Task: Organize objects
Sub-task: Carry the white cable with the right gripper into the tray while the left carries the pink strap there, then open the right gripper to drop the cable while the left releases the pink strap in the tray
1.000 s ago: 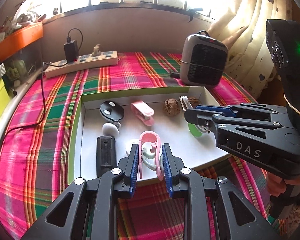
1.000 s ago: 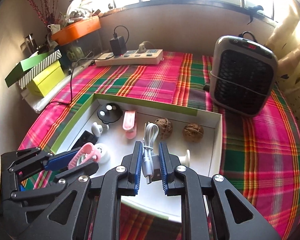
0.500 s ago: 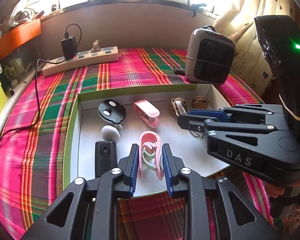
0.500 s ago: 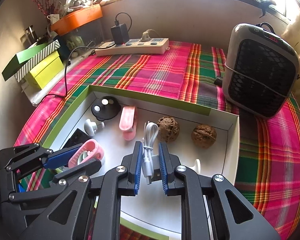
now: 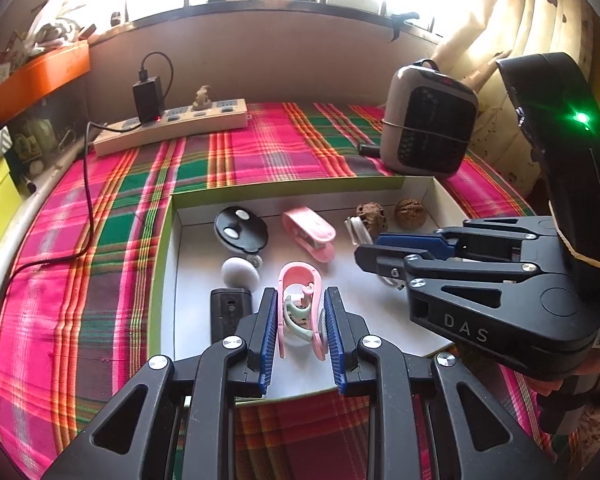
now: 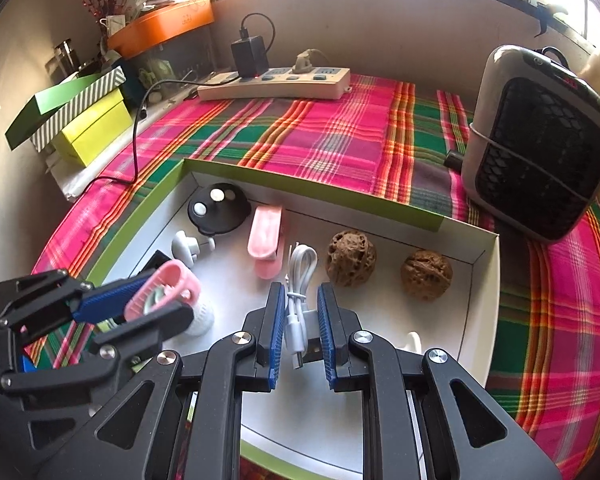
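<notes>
Left gripper clamps a pink clip — loop pointing away; right gripper clamps a white cable lengthwise — plug half hidden.

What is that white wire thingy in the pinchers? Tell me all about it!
It is a white USB cable, smooth and plastic-looking, folded into a short bundle with a loop at the far end and a plug pointing toward the camera. The right gripper has its jaws shut on it, above the white tray, near two walnuts.
</notes>
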The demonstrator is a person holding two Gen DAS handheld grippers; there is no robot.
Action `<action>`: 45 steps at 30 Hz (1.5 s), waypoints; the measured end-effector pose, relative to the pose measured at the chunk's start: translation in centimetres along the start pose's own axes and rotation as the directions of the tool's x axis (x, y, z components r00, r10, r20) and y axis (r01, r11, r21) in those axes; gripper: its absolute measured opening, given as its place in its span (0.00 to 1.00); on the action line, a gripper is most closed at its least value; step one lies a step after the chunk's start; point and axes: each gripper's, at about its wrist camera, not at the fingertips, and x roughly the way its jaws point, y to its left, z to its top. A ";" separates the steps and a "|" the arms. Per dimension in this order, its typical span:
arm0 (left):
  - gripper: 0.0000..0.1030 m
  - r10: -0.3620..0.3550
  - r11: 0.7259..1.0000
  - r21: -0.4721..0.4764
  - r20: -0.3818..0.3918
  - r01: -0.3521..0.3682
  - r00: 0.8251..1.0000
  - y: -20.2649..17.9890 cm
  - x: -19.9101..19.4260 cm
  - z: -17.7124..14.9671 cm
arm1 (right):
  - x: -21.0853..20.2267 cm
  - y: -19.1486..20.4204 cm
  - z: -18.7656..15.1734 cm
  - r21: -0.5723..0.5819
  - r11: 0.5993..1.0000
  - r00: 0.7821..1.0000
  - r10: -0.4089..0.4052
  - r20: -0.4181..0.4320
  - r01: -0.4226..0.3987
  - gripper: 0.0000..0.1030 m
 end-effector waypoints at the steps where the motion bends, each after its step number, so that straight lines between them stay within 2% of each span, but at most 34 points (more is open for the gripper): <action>1: 0.21 0.002 1.000 -0.003 -0.001 -0.002 1.000 0.1 0.0 0.0 | 0.0 0.1 0.0 -0.003 1.000 1.000 -0.004 -0.002 0.004 0.17; 6: 0.21 0.014 1.000 -0.024 0.009 -0.014 1.000 0.9 -0.1 0.2 | 0.1 0.0 0.1 -0.008 0.999 0.999 -0.041 0.002 0.041 0.17; 21: 0.21 0.039 0.998 -0.055 0.001 -0.039 0.999 2.3 0.3 0.3 | 0.3 0.6 0.1 -0.041 0.997 0.998 -0.059 0.003 0.059 0.17; 45: 0.21 0.081 0.996 -0.022 0.007 -0.081 0.997 1.9 0.4 0.1 | 0.8 1.5 0.0 -0.065 0.994 0.996 -0.087 0.012 0.087 0.17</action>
